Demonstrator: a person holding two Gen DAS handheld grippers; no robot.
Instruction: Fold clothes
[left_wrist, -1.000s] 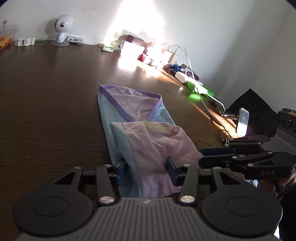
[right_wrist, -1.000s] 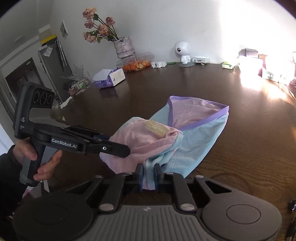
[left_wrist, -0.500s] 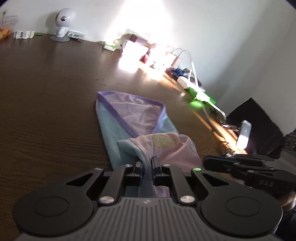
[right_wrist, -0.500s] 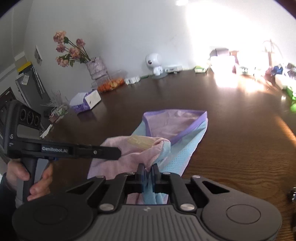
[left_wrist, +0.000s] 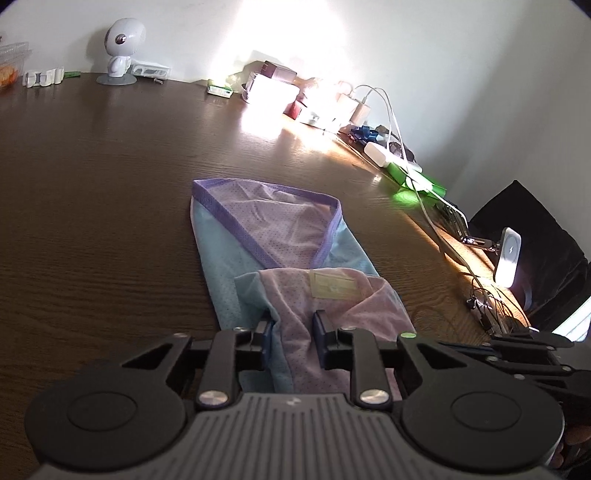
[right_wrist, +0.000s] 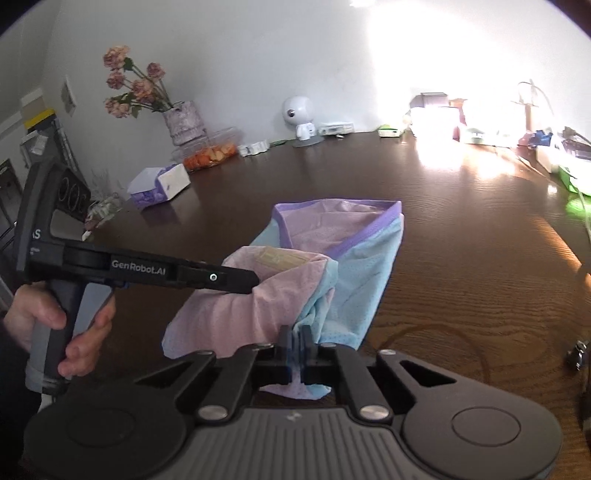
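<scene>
A light blue and pink mesh garment (left_wrist: 288, 254) with a purple waistband lies on the dark wooden table (left_wrist: 92, 192), its near end folded back over itself. It also shows in the right wrist view (right_wrist: 354, 266). My left gripper (left_wrist: 293, 328) has its jaws apart around the pink folded layer, a gap on each side. In the right wrist view the left gripper (right_wrist: 236, 280) reaches in from the left over the pink fold. My right gripper (right_wrist: 295, 343) is shut on the garment's near edge and holds it up off the table.
A white robot figurine (left_wrist: 120, 48), boxes, chargers and cables (left_wrist: 388, 122) line the far and right table edges. A vase of flowers (right_wrist: 181, 118), a tissue box (right_wrist: 159, 182) and a food container stand at the back left. A black bag (left_wrist: 535, 236) sits at the right.
My left gripper was shut on the pink fold half a second ago and has now opened. The right gripper stays shut on the garment's edge, and the fold has settled lower.
</scene>
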